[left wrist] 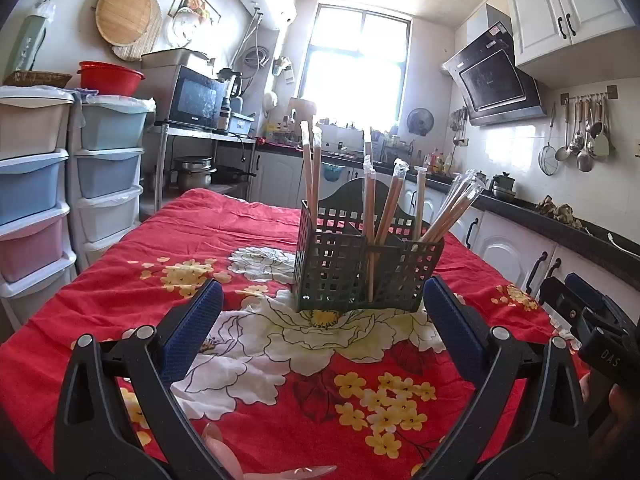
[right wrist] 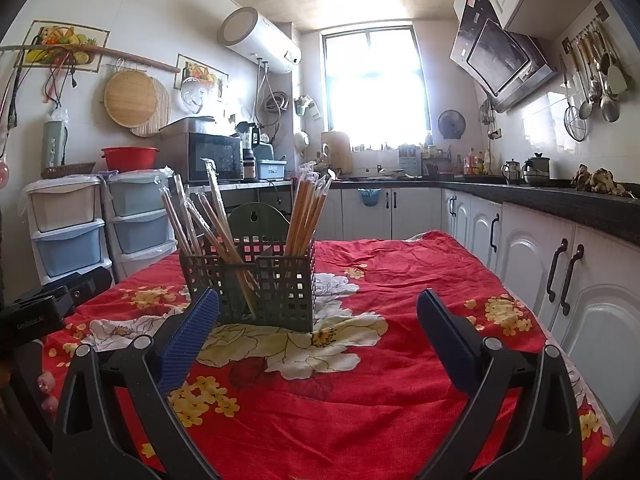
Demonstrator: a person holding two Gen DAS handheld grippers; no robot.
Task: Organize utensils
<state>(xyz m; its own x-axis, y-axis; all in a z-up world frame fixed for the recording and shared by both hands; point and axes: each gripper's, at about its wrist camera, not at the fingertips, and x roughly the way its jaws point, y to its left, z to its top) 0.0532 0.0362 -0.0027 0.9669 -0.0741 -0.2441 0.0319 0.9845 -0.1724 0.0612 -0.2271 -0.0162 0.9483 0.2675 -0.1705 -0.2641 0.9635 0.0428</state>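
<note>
Both jaws wide open, empty. Dark green perforated plastic caddy (left wrist: 366, 264) holds wrapped wooden chopsticks (left wrist: 390, 200), upright on bench.

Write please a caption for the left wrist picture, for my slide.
Open left tongs face a green basket of wrapped chopsticks on a red flowered cloth.

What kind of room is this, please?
Most likely a home kitchen: a range hood on the wall, ladles and strainers hanging from a rail, and a microwave on a shelf.
</note>
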